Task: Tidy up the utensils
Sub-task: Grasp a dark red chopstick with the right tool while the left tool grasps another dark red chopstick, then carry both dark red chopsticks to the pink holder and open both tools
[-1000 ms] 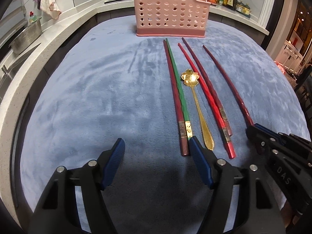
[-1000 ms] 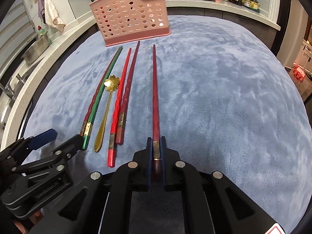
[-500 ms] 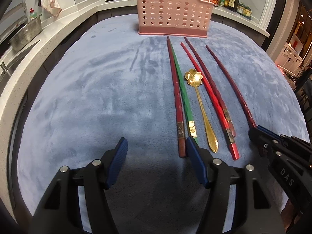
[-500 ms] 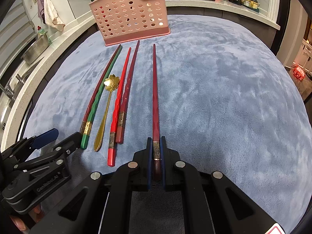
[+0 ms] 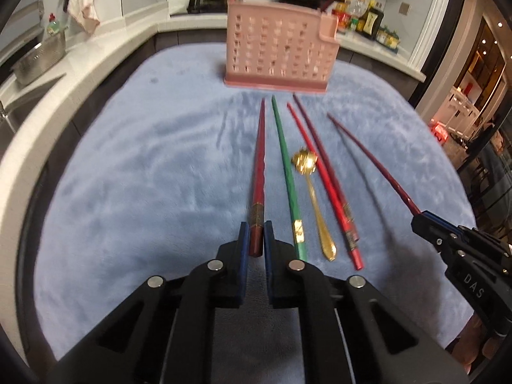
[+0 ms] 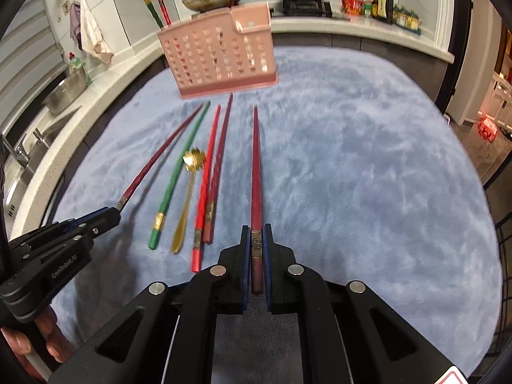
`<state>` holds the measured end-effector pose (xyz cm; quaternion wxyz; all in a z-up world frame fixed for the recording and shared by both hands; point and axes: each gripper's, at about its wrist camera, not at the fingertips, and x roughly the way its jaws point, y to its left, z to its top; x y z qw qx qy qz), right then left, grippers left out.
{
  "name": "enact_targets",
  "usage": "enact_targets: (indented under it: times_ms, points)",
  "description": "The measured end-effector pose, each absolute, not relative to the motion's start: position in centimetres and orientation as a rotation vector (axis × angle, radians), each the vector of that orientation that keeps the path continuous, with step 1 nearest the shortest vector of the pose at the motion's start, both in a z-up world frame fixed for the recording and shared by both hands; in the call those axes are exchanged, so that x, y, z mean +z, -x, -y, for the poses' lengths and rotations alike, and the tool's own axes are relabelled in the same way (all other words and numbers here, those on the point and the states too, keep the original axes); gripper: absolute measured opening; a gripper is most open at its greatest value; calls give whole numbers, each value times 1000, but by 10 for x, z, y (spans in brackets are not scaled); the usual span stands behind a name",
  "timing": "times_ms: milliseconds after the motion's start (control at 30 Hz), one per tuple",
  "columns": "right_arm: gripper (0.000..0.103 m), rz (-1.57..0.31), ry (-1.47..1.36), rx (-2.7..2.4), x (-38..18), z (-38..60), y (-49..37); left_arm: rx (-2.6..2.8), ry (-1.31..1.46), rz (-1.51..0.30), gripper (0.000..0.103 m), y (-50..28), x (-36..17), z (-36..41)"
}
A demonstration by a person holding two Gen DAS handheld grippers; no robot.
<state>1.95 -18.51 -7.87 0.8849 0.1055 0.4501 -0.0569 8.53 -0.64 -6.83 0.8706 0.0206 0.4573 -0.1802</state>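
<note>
— What changed at the left gripper [image 5: 256,240]?

— Its jaws had just been closing; half a second earlier they stood wide and empty, and now they clamped the butt of the dark red chopstick [image 5: 260,172], tip raised off the blue cloth [image 5: 128,192].

— And the right gripper [image 6: 256,256]?

— Closed on another red chopstick [image 6: 256,166] (no change there). Both sticks appeared ready for the pink holder [image 6: 220,60]. The green chopstick [image 5: 286,172], gold spoon [image 5: 315,198] and two red ones lay on the cloth.
</note>
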Motion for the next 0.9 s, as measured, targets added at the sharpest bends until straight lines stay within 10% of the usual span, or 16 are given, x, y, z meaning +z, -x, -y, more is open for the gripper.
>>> enact_targets:
  times_ms: [900]
  points:
    - [7,-578,-229,-138,85,211,-37,-320,-121,-612,7,-99,100,19]
